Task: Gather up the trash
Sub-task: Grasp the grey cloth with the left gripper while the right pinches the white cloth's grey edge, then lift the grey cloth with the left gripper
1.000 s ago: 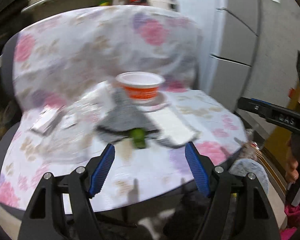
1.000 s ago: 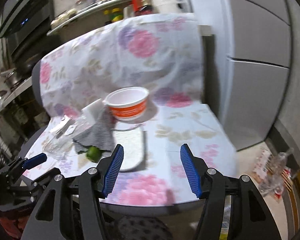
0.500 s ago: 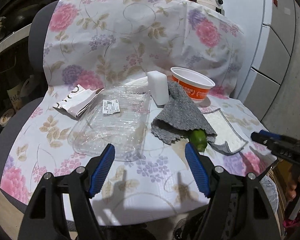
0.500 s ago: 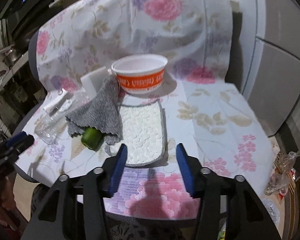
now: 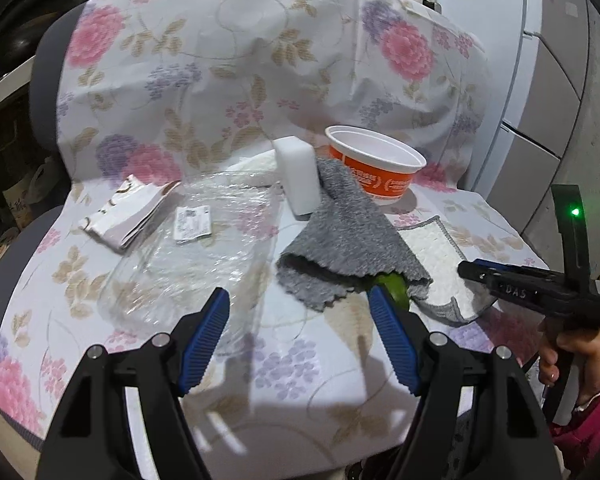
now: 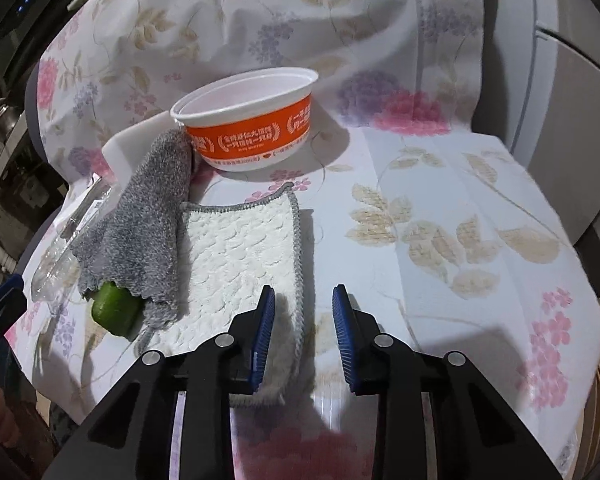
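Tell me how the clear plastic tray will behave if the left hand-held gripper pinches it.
The clear plastic tray looks thin and crinkled, so it will probably flex and buckle. Being empty and see-through, it seems light and may slide on the floral cloth. Its glossy surface could slip between pads.

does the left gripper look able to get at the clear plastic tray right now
Probably yes. The left gripper has its jaws open, nothing between them, and the clear plastic tray lies uncovered just ahead, its near edge by the left jaw.
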`<state>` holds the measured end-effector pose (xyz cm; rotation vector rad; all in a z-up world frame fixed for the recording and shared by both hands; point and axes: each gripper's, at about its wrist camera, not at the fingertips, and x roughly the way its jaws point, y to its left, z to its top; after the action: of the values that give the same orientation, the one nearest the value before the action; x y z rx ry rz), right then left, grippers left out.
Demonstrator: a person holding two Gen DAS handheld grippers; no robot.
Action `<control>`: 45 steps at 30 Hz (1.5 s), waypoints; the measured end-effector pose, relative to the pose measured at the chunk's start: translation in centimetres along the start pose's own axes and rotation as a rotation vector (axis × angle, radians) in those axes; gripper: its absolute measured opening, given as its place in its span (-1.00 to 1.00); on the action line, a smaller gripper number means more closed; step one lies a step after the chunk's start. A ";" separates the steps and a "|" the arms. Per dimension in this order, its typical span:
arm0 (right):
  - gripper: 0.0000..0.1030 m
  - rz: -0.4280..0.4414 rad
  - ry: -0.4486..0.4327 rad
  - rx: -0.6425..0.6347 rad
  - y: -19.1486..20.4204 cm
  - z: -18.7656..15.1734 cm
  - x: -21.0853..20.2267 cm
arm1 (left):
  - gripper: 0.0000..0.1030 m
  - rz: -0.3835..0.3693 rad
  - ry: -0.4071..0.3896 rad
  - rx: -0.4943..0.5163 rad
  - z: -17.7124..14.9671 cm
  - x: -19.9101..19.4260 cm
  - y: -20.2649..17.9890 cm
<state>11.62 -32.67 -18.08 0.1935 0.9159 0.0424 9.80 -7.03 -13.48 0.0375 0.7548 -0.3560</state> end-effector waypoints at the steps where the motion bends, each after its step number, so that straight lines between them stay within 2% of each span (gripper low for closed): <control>1: -0.91 0.004 -0.004 -0.007 0.1 0.0 -0.2 | 0.47 -0.009 0.004 0.003 0.3 0.4 -0.3; 3: -0.93 -0.008 -0.041 -0.028 0.3 0.1 -1.3 | 0.53 -0.020 0.005 0.005 1.0 0.9 -0.9; 5: -0.93 -0.033 -0.102 -0.047 0.5 0.3 -3.3 | 0.73 -0.021 0.002 0.017 1.7 1.4 -1.6; 7: -0.93 -0.071 -0.156 -0.071 0.5 0.5 -5.4 | 0.83 -0.011 -0.007 0.033 2.5 2.1 -2.4; 10: -0.93 -0.110 -0.211 -0.084 0.1 0.8 -7.7 | 0.83 -0.007 -0.002 0.042 3.6 3.5 -3.3; 13: -0.93 -0.112 -0.236 -0.086 -0.4 0.9 -8.7 | 0.83 0.001 0.020 0.030 4.5 5.3 -3.6; 15: -0.93 -0.108 -0.238 -0.090 -0.4 0.9 -8.8 | 0.80 0.034 0.048 0.034 4.9 6.7 -3.9; 18: -0.93 -0.106 -0.237 -0.094 -0.4 0.7 -8.6 | 0.70 0.044 0.100 0.031 5.1 8.8 -3.9; 21: -0.93 -0.097 -0.236 -0.083 -0.6 0.5 -8.4 | 0.49 0.030 0.154 0.015 4.9 10.4 -3.8; 24: -0.93 -0.095 -0.234 -0.078 -0.6 0.3 -8.3 | 0.17 -0.014 0.170 -0.010 5.1 10.9 -3.4; 25: -0.93 -0.096 -0.235 -0.077 -0.6 0.3 -8.3 | -0.09 -0.024 0.165 -0.011 5.3 10.8 -3.3; 26: -0.93 -0.096 -0.239 -0.073 -0.6 0.3 -8.4 | -0.50 -0.032 0.157 -0.004 5.5 10.6 -3.4; 27: -0.93 -0.096 -0.242 -0.071 -0.6 0.3 -8.5 | -0.72 -0.038 0.140 0.011 5.8 10.1 -3.5; 28: -0.93 -0.094 -0.246 -0.067 -0.6 0.3 -8.7 | -0.81 -0.044 0.116 0.015 6.1 9.4 -3.5; 32: -0.93 -0.090 -0.268 -0.068 -0.1 0.5 -9.6 | -0.88 -0.093 -0.013 -0.019 7.4 5.1 -2.8; 36: -0.93 -0.097 -0.312 -0.084 0.9 0.6 -12.0 | -0.88 -0.153 -0.090 -0.034 7.7 -0.1 -2.2; 39: -0.93 -0.113 -0.329 -0.090 1.3 0.5 -13.4 | -0.88 -0.201 -0.097 -0.032 6.7 -2.5 -1.9; 42: -0.93 -0.047 -0.307 -0.053 1.3 0.1 -14.1 | -0.87 -0.254 -0.064 -0.050 4.4 -3.1 -1.6; 45: -0.92 0.038 -0.223 0.000 0.8 -0.5 -12.5 | -0.86 -0.183 0.002 -0.030 1.6 -1.8 -1.3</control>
<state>3.64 -33.29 -8.42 0.2111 0.6903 0.0545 9.24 -7.96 -10.99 -0.0594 0.7675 -0.5187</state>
